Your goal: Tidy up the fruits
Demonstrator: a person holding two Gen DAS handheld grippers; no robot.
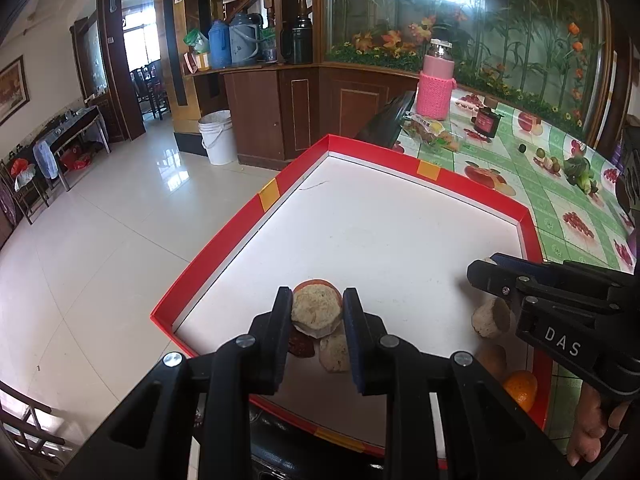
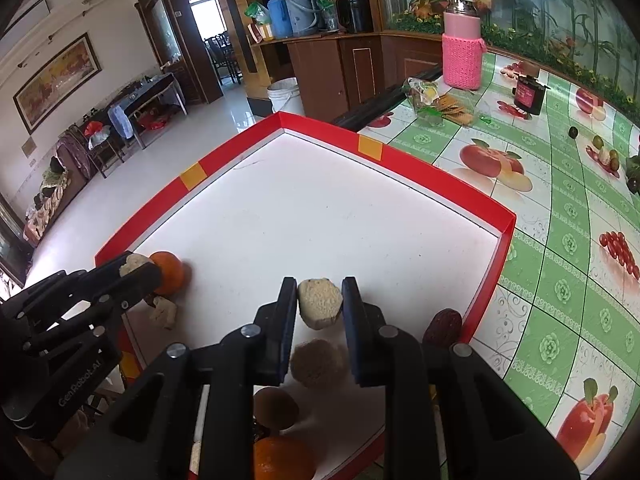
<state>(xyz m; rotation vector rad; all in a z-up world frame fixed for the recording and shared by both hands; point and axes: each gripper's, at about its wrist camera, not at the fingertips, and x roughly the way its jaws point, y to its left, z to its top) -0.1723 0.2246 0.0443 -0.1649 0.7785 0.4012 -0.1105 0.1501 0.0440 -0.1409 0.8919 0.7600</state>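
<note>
A red-rimmed white tray (image 1: 400, 224) lies on the table and also shows in the right wrist view (image 2: 320, 216). My left gripper (image 1: 317, 312) is shut on a pale beige round piece (image 1: 316, 309), held above the tray's near left corner. Below it lie an orange fruit (image 1: 318, 282), a dark red date (image 1: 301, 345) and another beige piece (image 1: 334, 350). My right gripper (image 2: 319, 302) is shut on a beige chunk (image 2: 320, 302) above the tray's near side. Under it lie a beige piece (image 2: 316, 362), a brown fruit (image 2: 276, 408), an orange (image 2: 280, 458) and a date (image 2: 442, 326).
The table has a green fruit-print cloth (image 2: 560, 240). On it stand a pink-sleeved flask (image 2: 462, 46), a dark jar (image 2: 529, 94), a snack bag (image 2: 436, 102) and small fruits (image 2: 600, 148). The tiled floor (image 1: 100, 260) drops away left of the tray.
</note>
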